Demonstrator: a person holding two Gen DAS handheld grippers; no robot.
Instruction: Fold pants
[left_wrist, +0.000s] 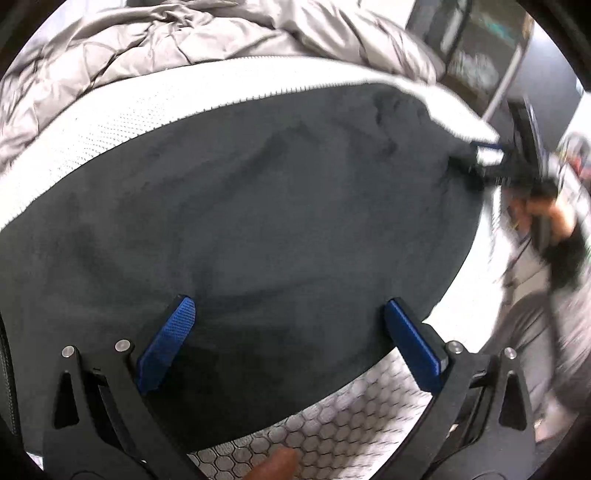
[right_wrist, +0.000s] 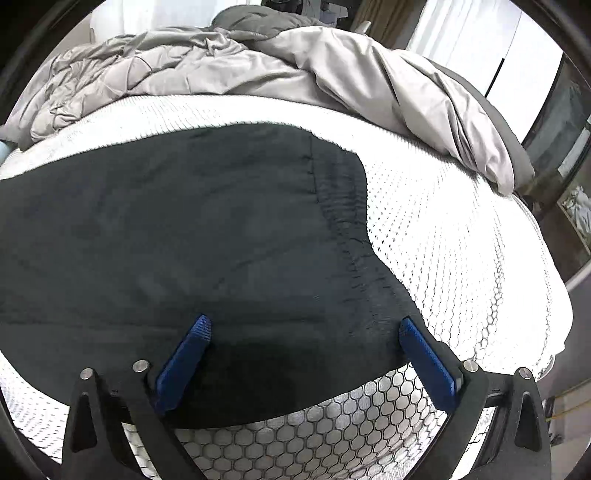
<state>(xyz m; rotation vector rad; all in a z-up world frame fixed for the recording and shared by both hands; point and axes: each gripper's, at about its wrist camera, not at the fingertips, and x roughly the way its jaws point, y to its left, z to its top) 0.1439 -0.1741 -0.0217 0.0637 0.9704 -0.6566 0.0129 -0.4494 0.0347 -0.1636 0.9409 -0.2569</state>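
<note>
Dark grey pants (left_wrist: 258, 206) lie spread flat on a white honeycomb-patterned mattress (left_wrist: 351, 424). My left gripper (left_wrist: 290, 310) is open just above the pants' near edge, blue pads wide apart. In the right wrist view the pants (right_wrist: 184, 240) show their elastic waistband (right_wrist: 347, 221) at the right. My right gripper (right_wrist: 306, 328) is open over the near edge beside the waistband, holding nothing. The right gripper also shows, blurred, in the left wrist view (left_wrist: 487, 162) at the pants' far right end.
A crumpled grey duvet (right_wrist: 258, 70) is heaped along the far side of the mattress (right_wrist: 461, 240). The bed's right edge drops toward dark furniture (right_wrist: 561, 155). A person's forearm (left_wrist: 565, 236) shows at the right.
</note>
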